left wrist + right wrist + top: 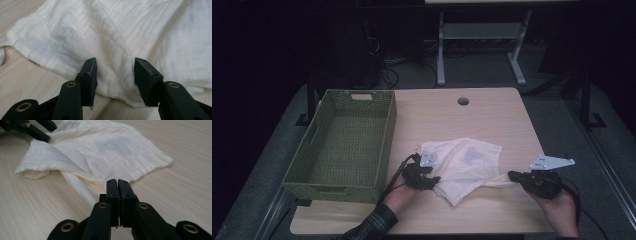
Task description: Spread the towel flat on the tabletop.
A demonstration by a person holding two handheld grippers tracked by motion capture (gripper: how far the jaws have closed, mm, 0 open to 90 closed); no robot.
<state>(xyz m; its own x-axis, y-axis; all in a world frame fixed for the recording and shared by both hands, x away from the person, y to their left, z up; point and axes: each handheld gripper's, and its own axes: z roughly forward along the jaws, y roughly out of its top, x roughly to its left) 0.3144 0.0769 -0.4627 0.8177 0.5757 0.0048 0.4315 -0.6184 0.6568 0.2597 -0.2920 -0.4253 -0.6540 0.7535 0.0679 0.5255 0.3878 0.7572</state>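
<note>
The right claw [117,182] is clenched on a drawn-out corner of the cloth [467,162], which lies mid-tabletop [492,115] beside the basket [343,145], while the left claw [115,72] stands released astride a fold (light, limp, best pinched at corners).

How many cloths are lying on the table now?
1. The white cloth lies on the table to the right of the green basket, between the two grippers. The basket appears to hold none.
</note>
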